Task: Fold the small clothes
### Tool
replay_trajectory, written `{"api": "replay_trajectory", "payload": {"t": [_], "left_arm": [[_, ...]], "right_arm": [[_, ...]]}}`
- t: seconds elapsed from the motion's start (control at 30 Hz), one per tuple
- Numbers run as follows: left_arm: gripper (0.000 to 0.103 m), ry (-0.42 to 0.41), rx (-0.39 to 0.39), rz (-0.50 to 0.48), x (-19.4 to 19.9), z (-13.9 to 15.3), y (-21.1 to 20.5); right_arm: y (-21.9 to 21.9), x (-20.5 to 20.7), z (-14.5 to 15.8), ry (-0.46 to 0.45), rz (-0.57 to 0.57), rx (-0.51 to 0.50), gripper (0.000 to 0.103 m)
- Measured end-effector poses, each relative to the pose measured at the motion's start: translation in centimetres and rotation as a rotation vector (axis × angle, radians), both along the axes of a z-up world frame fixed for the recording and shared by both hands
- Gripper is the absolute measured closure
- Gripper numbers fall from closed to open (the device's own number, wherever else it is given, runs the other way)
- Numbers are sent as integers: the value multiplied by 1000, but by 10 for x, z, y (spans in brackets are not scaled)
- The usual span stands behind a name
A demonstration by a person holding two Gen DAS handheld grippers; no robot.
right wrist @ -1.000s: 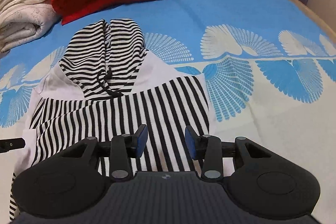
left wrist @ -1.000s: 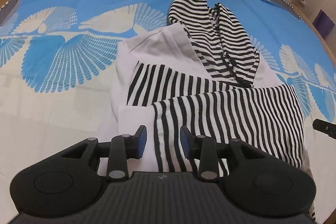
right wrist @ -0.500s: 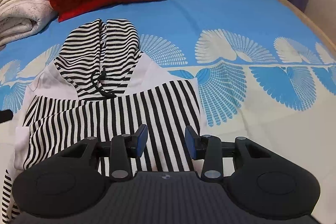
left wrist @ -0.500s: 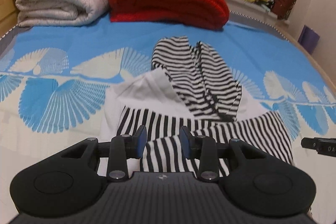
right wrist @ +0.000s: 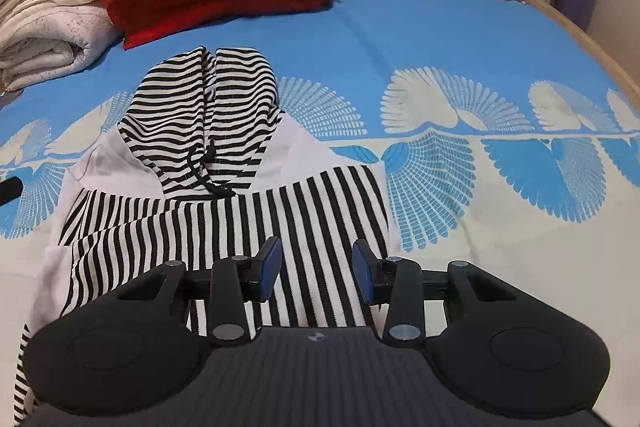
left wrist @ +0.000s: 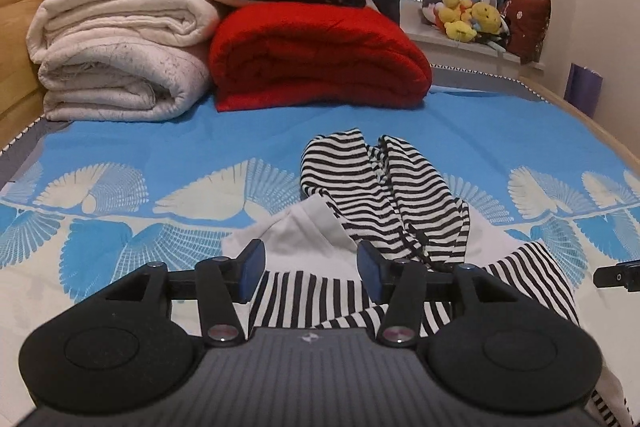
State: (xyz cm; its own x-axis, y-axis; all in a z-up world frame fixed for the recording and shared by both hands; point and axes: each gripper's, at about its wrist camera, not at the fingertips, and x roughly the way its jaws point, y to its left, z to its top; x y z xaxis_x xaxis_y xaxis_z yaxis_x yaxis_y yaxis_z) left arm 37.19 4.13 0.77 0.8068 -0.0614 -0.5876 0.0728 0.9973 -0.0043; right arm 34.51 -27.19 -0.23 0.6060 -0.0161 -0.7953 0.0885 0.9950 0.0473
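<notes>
A small black-and-white striped hoodie with a white chest panel lies on the blue patterned bed cover, its striped sleeves folded across the body and its hood pointing away. It also shows in the left wrist view. My left gripper is open and empty, low over the hoodie's near left part. My right gripper is open and empty, just above the hoodie's near right striped edge. A black tip of the right gripper shows at the right edge of the left wrist view.
Folded cream quilts and a folded red blanket are stacked at the head of the bed. Plush toys sit on the window ledge. The wooden bed edge runs along the right.
The left gripper has tilted up and dropped lower, so its view now reaches the window, and its jaws have opened wider. The right gripper has shifted slightly. The hoodie has not moved.
</notes>
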Motion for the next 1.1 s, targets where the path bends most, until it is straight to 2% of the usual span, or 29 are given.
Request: {"api": "replay_trajectory", "payload": {"t": [0.1,0.2,0.27,0.37,0.43,0.63,0.7,0.77,0.9,1.0,1.1], "left_arm": [[46,-3,19,-1,4,2,2],[48,40,6,16,21,0,9],[66,80,-9,41,41,-3,14],[81,90,-11,63,75,-5,17],[83,101,-36,58,100,-7,18],[83,153,-115,39,182,-23,9],[83,177,-142,33,212,-33,3],[83,192,-158,39,239,-42,-2],[81,201,-172,92,289,-57,-9],[71,200,-224,139,319,-65,-10],[59,207,-236,192,348,-76,-14]], "right_arm": [[-4,2,1,4,-5,7,62],[-9,4,3,1,-17,20,62],[-12,6,6,-6,-27,25,62],[-17,9,7,-11,-39,32,62],[-18,10,8,-11,-43,34,62],[-21,16,9,-17,-42,42,62],[-24,18,10,-24,-45,47,70],[-28,19,10,-28,-55,52,83],[-40,22,5,-24,-88,53,84],[-45,26,-2,2,-106,59,84],[-46,30,-6,17,-101,67,84]]}}
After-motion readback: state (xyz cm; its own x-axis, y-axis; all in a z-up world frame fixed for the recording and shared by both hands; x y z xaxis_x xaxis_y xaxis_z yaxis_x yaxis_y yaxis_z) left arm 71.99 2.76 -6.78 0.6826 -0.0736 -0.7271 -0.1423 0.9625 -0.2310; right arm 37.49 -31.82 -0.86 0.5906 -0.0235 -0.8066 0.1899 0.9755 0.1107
